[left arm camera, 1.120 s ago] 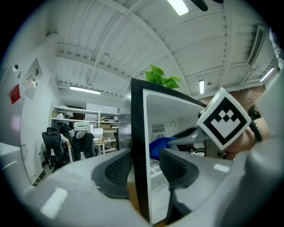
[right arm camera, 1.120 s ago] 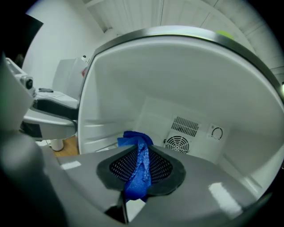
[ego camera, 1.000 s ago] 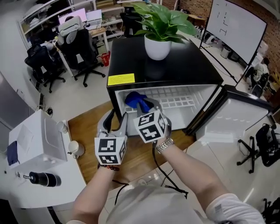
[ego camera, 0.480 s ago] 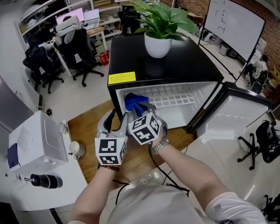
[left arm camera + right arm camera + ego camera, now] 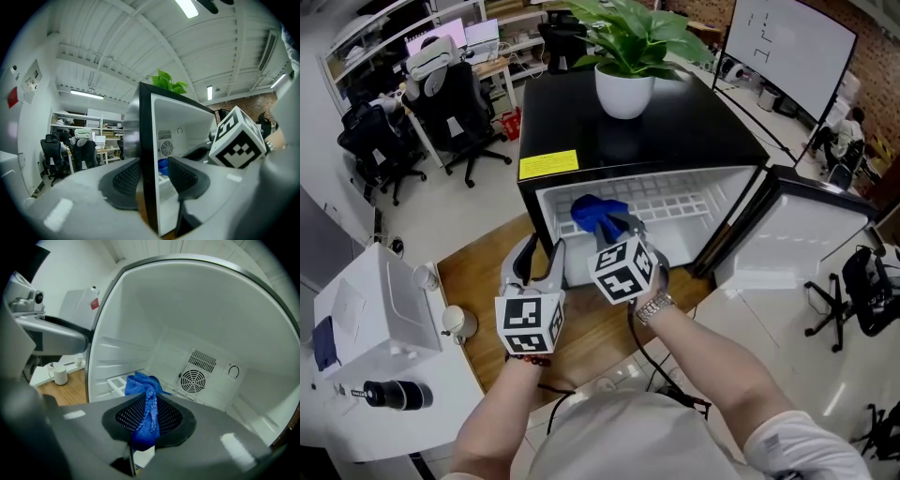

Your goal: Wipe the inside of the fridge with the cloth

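1. We saw the left gripper [image 5: 148, 177] with its two jaws apart, one on each side of the side wall [image 5: 146, 136] of the fridge [image 5: 187, 123].
2. The jaw inside the fridge did not touch the wall.
3. A bit of blue cloth [image 5: 162, 166] showed inside.
4. A green plant [image 5: 167, 84] sat on top.
5. A marker cube [image 5: 237, 143] was on the right.

Print on yellow label [image 5: 548, 165], fridge [image 5: 694, 131] top's front-left corner, was too small to read; plant [image 5: 633, 37] tips cut off up top.

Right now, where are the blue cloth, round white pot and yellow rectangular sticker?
blue cloth [image 5: 140, 384]: right gripper view, bunched top.
round white pot [image 5: 623, 94]: head view, front wall.
yellow rectangular sticker [image 5: 548, 165]: head view, centre.
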Demonstrator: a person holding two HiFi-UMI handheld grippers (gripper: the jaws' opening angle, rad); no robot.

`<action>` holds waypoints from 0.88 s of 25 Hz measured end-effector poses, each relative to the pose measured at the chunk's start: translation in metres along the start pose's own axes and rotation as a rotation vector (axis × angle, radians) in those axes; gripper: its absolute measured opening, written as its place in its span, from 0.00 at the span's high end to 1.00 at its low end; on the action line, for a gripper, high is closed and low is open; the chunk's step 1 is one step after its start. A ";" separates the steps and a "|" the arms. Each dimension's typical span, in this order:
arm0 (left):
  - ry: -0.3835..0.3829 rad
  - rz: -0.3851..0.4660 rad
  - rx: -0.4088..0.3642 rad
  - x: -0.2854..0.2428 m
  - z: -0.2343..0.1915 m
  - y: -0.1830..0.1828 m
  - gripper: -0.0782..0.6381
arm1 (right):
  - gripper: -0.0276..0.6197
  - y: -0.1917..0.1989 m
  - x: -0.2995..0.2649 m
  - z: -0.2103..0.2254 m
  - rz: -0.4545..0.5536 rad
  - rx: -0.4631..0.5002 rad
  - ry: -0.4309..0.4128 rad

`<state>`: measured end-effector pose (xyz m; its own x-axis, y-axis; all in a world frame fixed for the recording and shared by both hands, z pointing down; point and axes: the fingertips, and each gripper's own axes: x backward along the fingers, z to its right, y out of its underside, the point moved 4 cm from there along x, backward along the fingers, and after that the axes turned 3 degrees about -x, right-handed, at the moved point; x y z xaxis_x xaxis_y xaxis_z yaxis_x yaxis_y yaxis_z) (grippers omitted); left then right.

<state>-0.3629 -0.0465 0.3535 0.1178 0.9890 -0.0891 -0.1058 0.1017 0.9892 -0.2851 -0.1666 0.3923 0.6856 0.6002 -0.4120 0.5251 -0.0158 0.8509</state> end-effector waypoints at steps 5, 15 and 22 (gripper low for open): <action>-0.006 0.003 0.011 -0.001 0.001 -0.001 0.63 | 0.86 0.009 0.005 0.018 -0.011 -0.008 0.033; -0.023 0.001 0.004 -0.002 0.000 -0.002 0.63 | 0.86 0.030 0.017 0.061 -0.030 -0.029 0.094; -0.029 0.003 0.018 0.002 0.001 -0.002 0.63 | 0.86 0.041 0.023 0.085 -0.042 -0.044 0.131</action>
<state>-0.3612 -0.0448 0.3518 0.1463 0.9858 -0.0828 -0.0882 0.0964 0.9914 -0.2049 -0.2218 0.3906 0.5901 0.6990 -0.4039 0.5276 0.0448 0.8483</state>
